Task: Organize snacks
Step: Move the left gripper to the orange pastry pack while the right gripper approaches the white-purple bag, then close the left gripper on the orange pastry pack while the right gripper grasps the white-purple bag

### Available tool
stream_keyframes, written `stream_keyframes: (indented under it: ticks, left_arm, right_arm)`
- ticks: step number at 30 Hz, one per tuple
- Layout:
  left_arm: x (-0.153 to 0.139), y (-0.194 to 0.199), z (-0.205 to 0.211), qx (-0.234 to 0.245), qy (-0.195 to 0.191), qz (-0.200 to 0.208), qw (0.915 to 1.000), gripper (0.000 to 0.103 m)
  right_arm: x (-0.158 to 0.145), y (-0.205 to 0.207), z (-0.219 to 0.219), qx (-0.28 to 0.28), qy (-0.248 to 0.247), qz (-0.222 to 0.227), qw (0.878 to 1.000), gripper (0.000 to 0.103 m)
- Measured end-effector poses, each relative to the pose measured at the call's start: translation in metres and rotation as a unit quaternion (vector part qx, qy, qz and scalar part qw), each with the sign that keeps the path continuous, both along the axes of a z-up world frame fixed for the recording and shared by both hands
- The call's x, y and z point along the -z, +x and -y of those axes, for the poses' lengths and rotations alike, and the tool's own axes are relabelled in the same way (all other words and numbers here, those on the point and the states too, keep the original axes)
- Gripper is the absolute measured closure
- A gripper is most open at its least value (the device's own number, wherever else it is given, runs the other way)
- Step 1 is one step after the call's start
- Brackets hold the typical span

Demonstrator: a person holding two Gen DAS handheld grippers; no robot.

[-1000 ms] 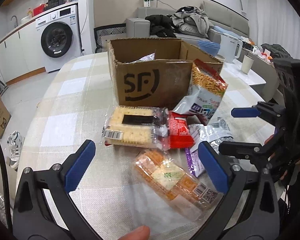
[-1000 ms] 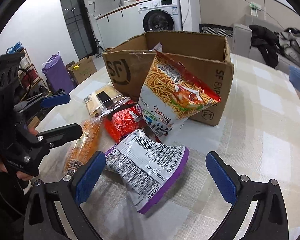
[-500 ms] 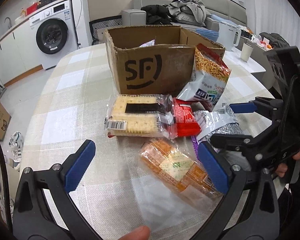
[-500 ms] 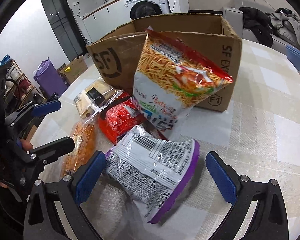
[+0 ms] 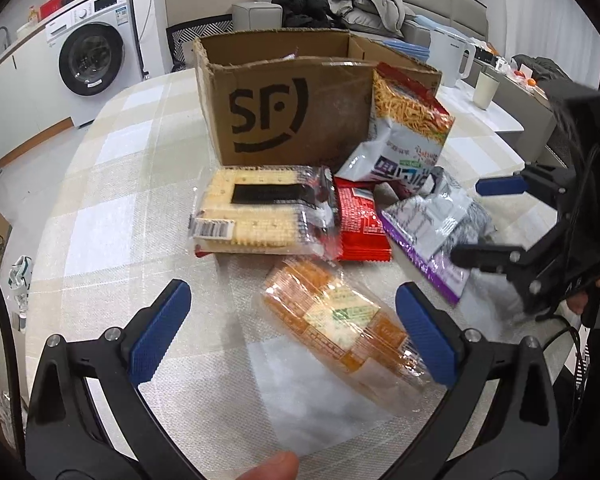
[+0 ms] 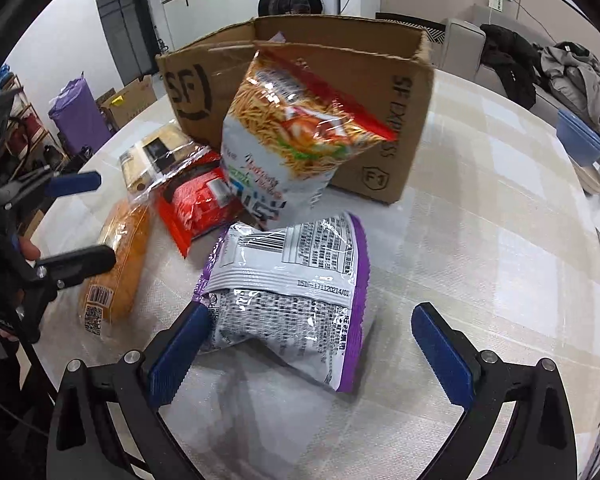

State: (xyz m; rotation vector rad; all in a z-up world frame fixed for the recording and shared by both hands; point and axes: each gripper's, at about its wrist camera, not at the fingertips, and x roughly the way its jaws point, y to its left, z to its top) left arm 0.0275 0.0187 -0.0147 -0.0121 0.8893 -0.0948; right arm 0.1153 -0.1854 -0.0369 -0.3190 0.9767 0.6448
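The crinkled purple-edged silver foil snack bag (image 6: 296,300) lies on the checked surface (image 6: 480,240), between the spread fingers of the right tool (image 6: 308,348). The left tool (image 5: 292,332), also spread, brackets the clear-wrapped orange cake packet (image 5: 336,320). This looks like the approach step; next, close and lift toward the open brown cardboard box (image 5: 292,112).

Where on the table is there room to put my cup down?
Bare table lies left of the cracker pack and the cardboard box. More bare cloth lies right of the purple-edged bag, by the box's corner. It is crowded in front of the box, where the snack packs overlap.
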Motion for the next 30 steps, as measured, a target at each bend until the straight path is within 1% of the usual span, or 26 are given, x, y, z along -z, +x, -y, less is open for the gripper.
stream_keyframes:
  ticks: [4,9,13,17,19,22,25,27,29,30]
  left_arm:
    - [0.004,0.001,0.004,0.006,0.001,-0.005,1.0,0.001]
    - [0.009,0.001,0.005,0.008,0.0,-0.014,0.9999,0.001]
    - [0.013,0.003,0.005,0.008,-0.003,-0.024,0.9997,0.001]
    - [0.014,0.004,0.001,0.009,-0.006,-0.033,0.9994,0.001]
    - [0.015,0.004,0.0,0.01,0.008,-0.041,0.9991,0.001]
    - [0.014,0.004,-0.005,0.003,0.015,-0.043,0.9989,0.001]
    - [0.014,0.006,-0.005,-0.001,0.005,-0.047,0.9989,0.001]
    - [0.016,0.008,-0.004,0.002,-0.007,-0.058,0.9983,0.001]
    - [0.02,0.011,-0.002,0.002,-0.004,-0.072,0.9974,0.001]
    - [0.022,0.011,-0.001,0.003,-0.005,-0.076,0.9971,0.002]
  right_arm:
    - [-0.002,-0.004,-0.005,-0.014,0.01,0.001,1.0,0.001]
    - [0.006,-0.009,-0.019,-0.017,0.002,-0.001,1.0,0.001]
    - [0.015,-0.01,-0.029,-0.011,-0.025,0.008,1.0,0.001]
    - [0.023,-0.014,-0.026,-0.014,-0.032,0.006,0.999,0.001]
    - [0.025,-0.013,-0.025,-0.017,-0.034,0.004,0.999,0.001]
    - [0.025,-0.01,-0.012,-0.016,-0.036,0.0,0.999,0.001]
    - [0.025,-0.009,-0.006,-0.014,-0.035,-0.001,0.999,0.001]
    - [0.026,-0.01,-0.008,-0.017,-0.035,0.001,0.999,0.001]
    - [0.026,-0.011,-0.01,-0.019,-0.034,0.001,0.999,0.001]
    - [0.024,-0.01,-0.003,-0.02,-0.033,0.001,0.999,0.001]
